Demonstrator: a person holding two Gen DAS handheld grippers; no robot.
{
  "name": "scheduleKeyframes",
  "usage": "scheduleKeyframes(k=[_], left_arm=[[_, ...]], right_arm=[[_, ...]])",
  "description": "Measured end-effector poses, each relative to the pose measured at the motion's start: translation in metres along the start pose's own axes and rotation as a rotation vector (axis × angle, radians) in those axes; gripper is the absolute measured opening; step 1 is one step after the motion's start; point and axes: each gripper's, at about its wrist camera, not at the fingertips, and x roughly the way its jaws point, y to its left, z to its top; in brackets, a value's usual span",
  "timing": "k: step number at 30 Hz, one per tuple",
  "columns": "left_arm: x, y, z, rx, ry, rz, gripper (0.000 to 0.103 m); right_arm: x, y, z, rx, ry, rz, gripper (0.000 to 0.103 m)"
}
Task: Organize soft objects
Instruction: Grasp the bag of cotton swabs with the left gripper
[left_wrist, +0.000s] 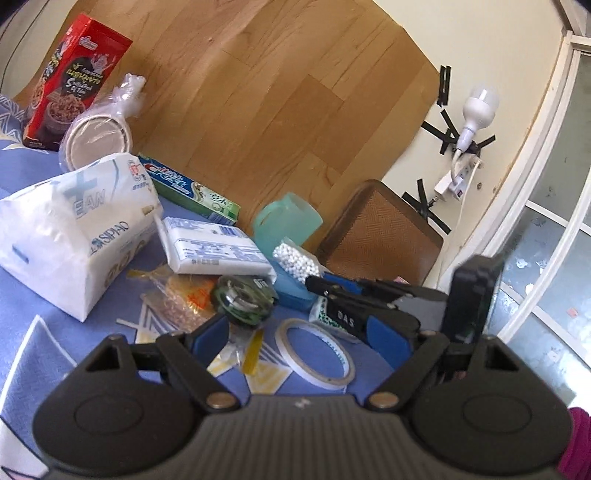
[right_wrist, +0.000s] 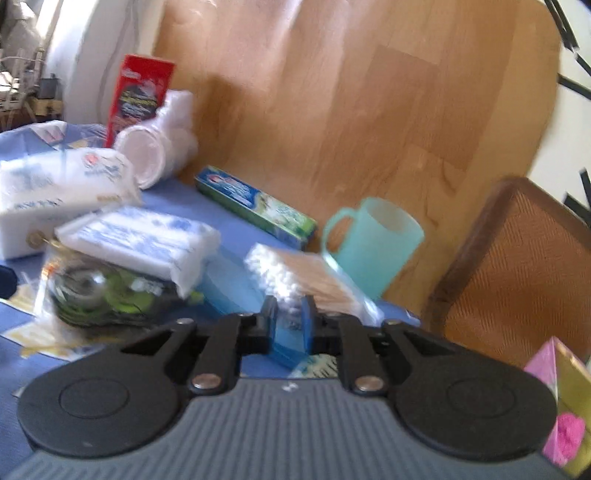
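Two grippers work over a blue patterned bedsheet (left_wrist: 22, 302) beside a wood-grain panel (left_wrist: 258, 92). Largest, the tissue pack (left_wrist: 70, 229) sits toward the sheet's left edge; the smaller cotton pad pack (left_wrist: 210, 245) lies mid-sheet. The left gripper (left_wrist: 306, 339) hangs open above a tape roll (left_wrist: 314, 354). The right gripper (right_wrist: 290, 321) pinches the cotton swab bag (right_wrist: 295, 273); lift it gently and straight, probably.

White tissue pack (left_wrist: 74, 229) lies beside flat white pack (left_wrist: 210, 245).
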Motion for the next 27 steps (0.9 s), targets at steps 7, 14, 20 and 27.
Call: scheduleKeyframes(k=[7, 14, 20, 27], left_arm=[[-0.002, -0.001, -0.002, 0.0, 0.003, -0.012, 0.086], [0.011, -0.018, -0.004, 0.091, 0.104, -0.055, 0.086], [0.028, -0.046, -0.017, 0.13, 0.229, -0.099, 0.079], [0.06, -0.068, -0.036, 0.148, 0.4, -0.052, 0.041]], right_arm=[[-0.056, 0.001, -0.028, 0.036, -0.031, 0.063, 0.011], [-0.138, 0.007, -0.077, 0.074, 0.009, 0.239, 0.011], [-0.153, -0.005, -0.102, 0.222, 0.096, 0.301, 0.067], [-0.128, 0.004, -0.09, 0.273, 0.116, 0.329, 0.065]])
